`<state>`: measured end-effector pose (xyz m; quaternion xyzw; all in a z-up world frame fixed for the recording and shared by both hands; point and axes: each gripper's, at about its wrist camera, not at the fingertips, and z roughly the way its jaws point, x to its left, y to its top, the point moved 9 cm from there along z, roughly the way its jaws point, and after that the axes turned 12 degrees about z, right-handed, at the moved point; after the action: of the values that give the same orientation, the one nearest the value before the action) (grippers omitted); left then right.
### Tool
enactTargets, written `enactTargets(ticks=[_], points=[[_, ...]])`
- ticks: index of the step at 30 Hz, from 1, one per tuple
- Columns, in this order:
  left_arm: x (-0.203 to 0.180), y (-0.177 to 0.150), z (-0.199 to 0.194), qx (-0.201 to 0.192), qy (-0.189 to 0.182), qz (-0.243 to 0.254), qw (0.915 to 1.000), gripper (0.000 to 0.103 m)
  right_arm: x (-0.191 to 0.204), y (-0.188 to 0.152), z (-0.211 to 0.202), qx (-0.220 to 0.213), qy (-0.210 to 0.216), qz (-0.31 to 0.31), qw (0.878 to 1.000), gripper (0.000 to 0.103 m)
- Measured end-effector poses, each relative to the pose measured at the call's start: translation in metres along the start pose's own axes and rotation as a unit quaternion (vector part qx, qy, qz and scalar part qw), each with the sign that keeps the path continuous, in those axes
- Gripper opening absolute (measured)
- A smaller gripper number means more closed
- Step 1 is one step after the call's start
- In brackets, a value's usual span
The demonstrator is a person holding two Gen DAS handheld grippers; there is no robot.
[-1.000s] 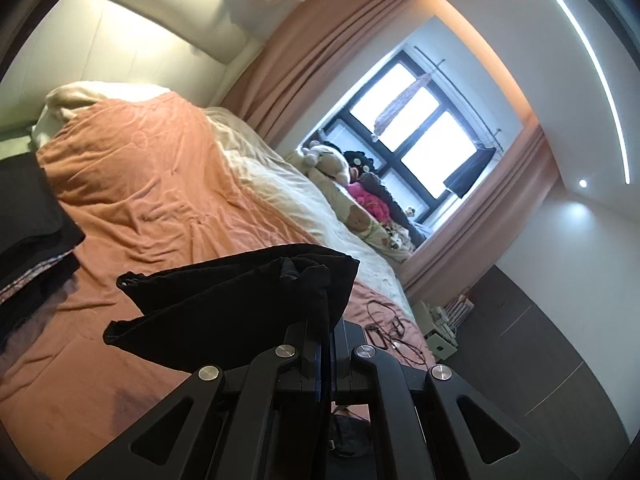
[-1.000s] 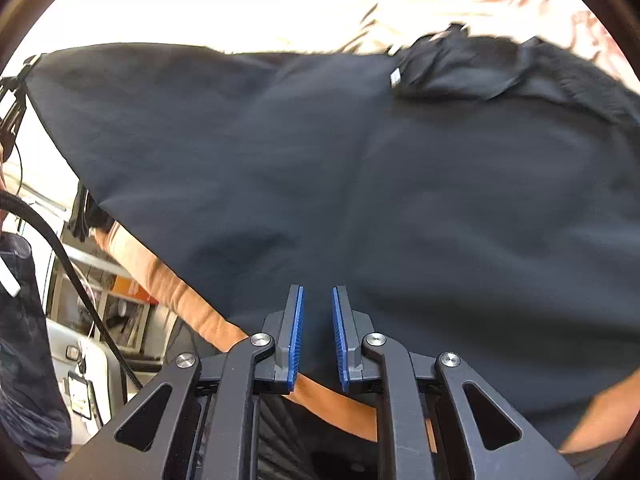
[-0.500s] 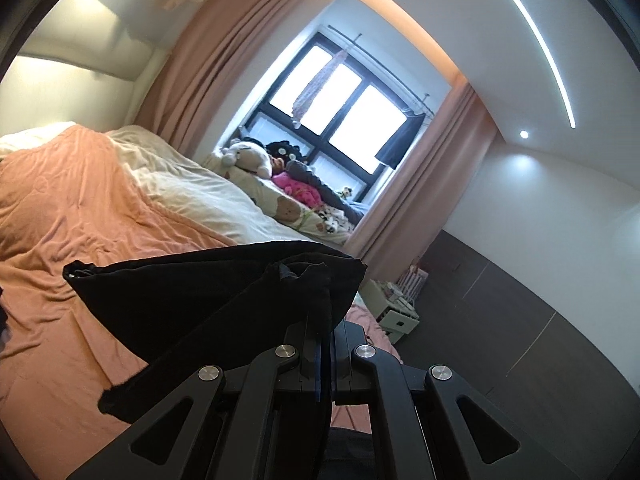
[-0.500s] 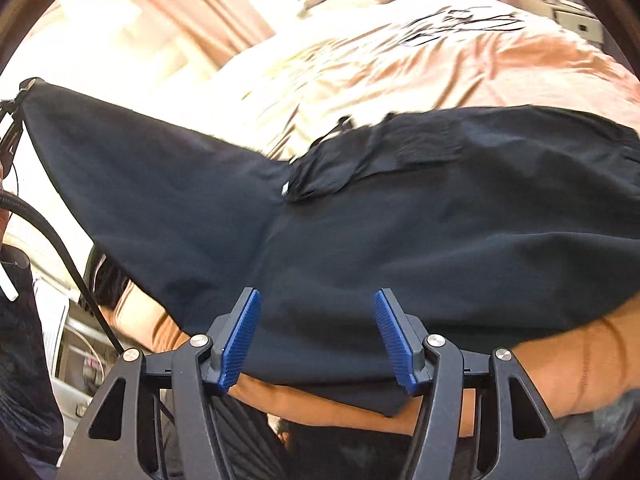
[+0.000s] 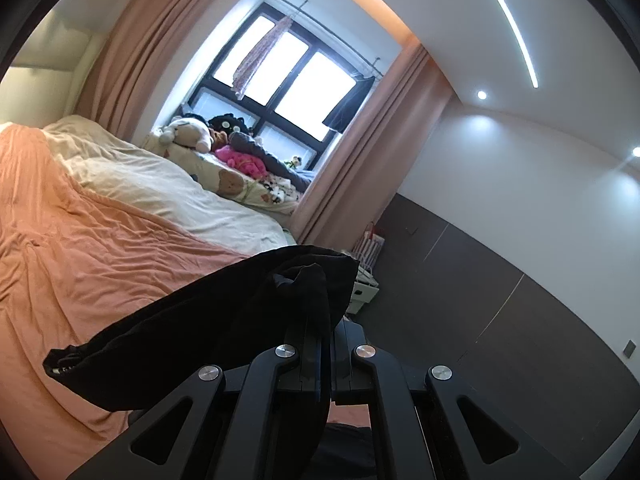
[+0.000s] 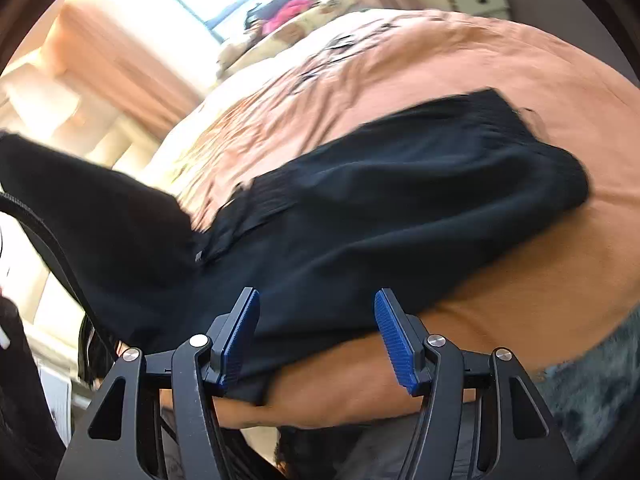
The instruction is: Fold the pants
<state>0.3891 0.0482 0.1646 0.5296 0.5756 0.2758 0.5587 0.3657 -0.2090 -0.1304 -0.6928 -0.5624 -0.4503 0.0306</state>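
Left gripper (image 5: 324,316) clamped shut on a bunched edge of the black pants (image 6: 360,216), lifted clear of the bed (image 5: 100,264). Right gripper (image 6: 316,336) with blue pads apart, jaws just opened, nothing pinched between them, hovering over the near hem. Bulk of the pants spread across the orange cover of the bed, one end raised off it toward the left gripper, near edge hanging just over the bed's front edge.

Judged step: carrying the held end over the flat part to make a fold. To do well: keep the held edge taut and level, draw it straight across the bed so both layers meet edge to edge, lower before letting go. Worth re-gripping a matching corner with the right gripper first, so the cloth travels square and not twisted. Soft, limp fabric; likely to sag and crease in the middle if pulled from one point only.

Small pale tag on the pants near the pocket seam, too blurred to read. No other writing or brand legible anywhere on the bed.
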Motion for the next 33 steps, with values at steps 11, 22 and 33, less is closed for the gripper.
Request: enactTargets(ticks=[11, 22, 33], points=[[-0.043, -0.02, 0.053, 0.037, -0.022, 0.011, 0.999, 0.002, -0.074, 0.029, -0.021, -0.026, 0.007, 0.109, 0.994, 0.058], [-0.063, -0.047, 0.102, 0.076, -0.027, 0.014, 0.9966, 0.002, -0.123, 0.063, -0.016, -0.054, 0.063, 0.197, 0.977, 0.038], [-0.082, -0.086, 0.144, 0.122, -0.046, 0.002, 0.9915, 0.002, -0.115, 0.037, -0.02, -0.039, -0.015, 0.142, 0.989, 0.036]])
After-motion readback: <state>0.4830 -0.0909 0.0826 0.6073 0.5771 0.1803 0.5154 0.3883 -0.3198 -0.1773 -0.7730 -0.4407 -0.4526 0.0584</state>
